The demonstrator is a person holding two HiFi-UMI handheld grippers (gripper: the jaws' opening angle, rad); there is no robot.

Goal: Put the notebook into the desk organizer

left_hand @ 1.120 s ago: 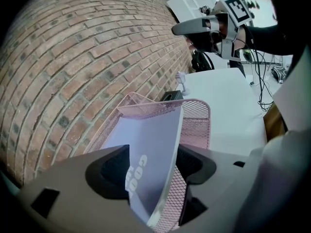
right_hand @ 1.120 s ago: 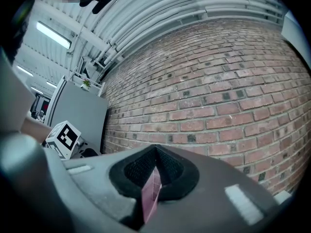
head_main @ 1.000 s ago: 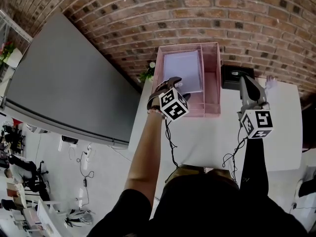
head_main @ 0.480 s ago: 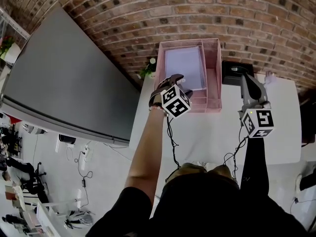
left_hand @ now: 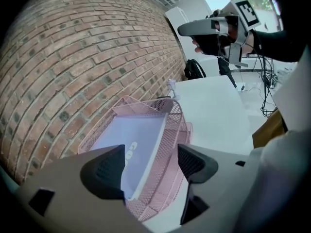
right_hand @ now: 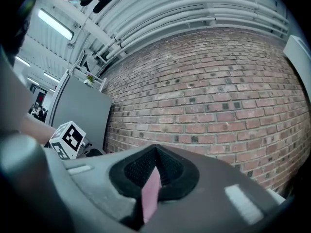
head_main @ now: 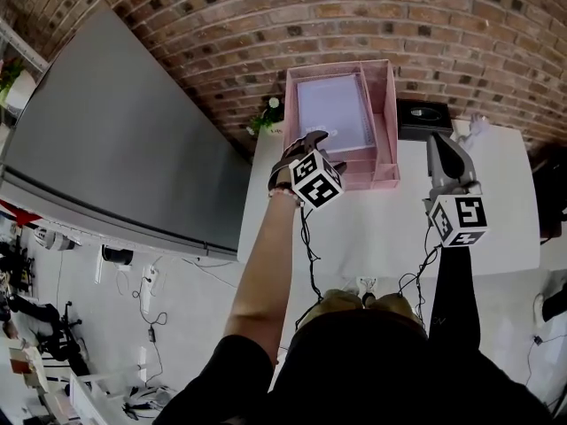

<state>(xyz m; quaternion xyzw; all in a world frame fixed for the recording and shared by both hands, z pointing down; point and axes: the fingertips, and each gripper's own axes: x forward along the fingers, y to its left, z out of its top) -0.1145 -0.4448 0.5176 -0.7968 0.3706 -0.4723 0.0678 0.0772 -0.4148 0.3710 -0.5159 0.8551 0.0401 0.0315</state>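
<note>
**Notebook in organizer's big bay, left jaws off it**

See dark torso at the bottom of the head view, both arms out over the white table (head_main: 372, 237). Have cables (head_main: 307, 255) trailing from both marker cubes (head_main: 314, 182) back toward the torso.

Have left gripper (left_hand: 150, 154) at the near left corner of the pink mesh desk organizer (head_main: 381, 140), tilted down at it. Reads wide open, jaws just been opening, nothing between the pads (left_hand: 104, 171). Shows only organizer and notebook beyond the gap. Can't tell whether it touches the mesh rim.

Have right gripper (right_hand: 155, 154) out to the right over bare table, well apart from the organizer, pointing level at the wall. Reads closed, pads together at the tip. See a thin pink sliver in the slit; can't tell what it is.

Find the notebook (head_main: 330, 113) lying flat in the organizer's large left compartment, pale cover up, filling most of it. See a narrow compartment to its right and small tiers at the front.

Past that: black box (head_main: 423, 118) just right of the organizer's far corner, small plant (head_main: 266, 120) off its left side, then brick wall (head_main: 266, 25). Have grey panel (head_main: 115, 140) running along the left.
</note>
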